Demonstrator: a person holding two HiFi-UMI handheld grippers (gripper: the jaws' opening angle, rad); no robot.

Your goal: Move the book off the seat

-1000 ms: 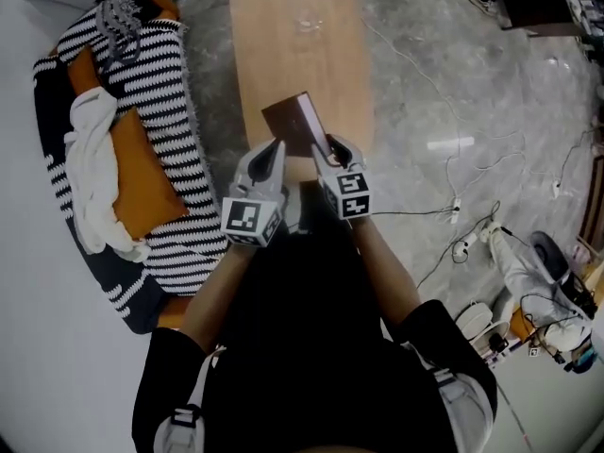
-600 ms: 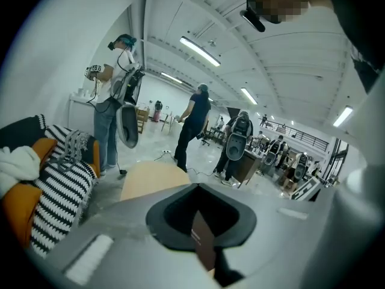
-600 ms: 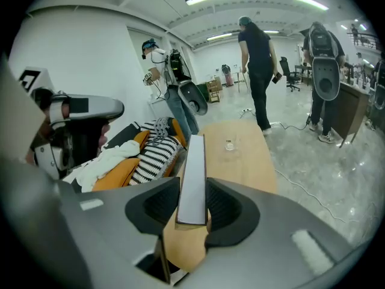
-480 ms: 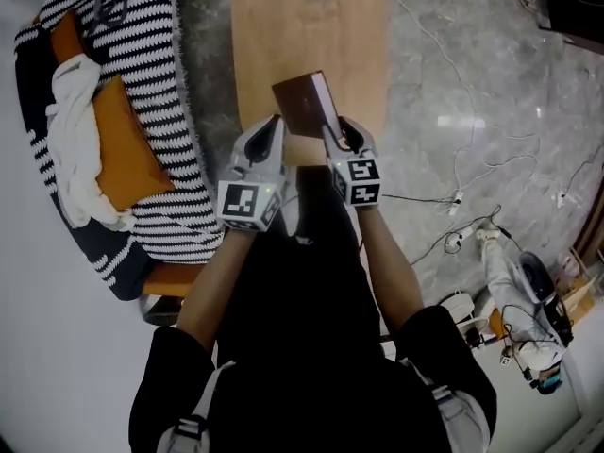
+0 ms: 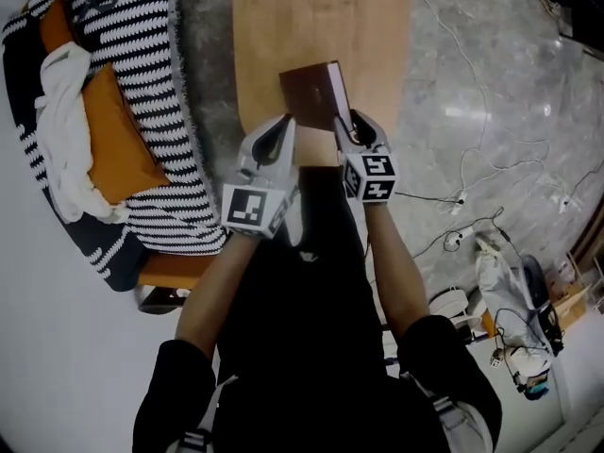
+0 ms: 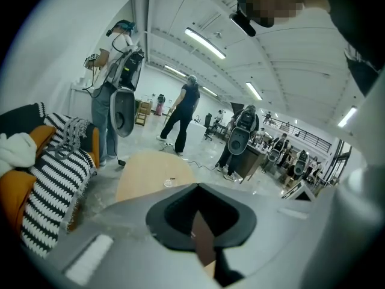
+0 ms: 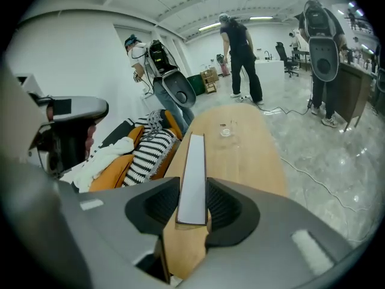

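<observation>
My right gripper [image 5: 342, 126] is shut on the near end of a dark brown book [image 5: 311, 92]. In the right gripper view the book [image 7: 192, 170] stands on edge between the pads of that gripper [image 7: 192, 208], its white page edge up. It hangs over the near end of the long wooden table [image 5: 283, 26]. My left gripper [image 5: 283, 126] is just left of the book, its fingers closed to a point and holding nothing. In the left gripper view that gripper's [image 6: 197, 188] tips meet over the table [image 6: 144, 173].
The seat with a striped blanket [image 5: 142, 45], an orange cushion [image 5: 109, 140] and a white cloth [image 5: 61, 130] lies left of the table. A small glass object [image 7: 225, 131] sits far along the tabletop. Cables [image 5: 472, 159] trail on the floor at right. People stand beyond the table.
Both grippers have come down towards the table's near end, the book travelling with the right one. The grip on the book is unchanged.
</observation>
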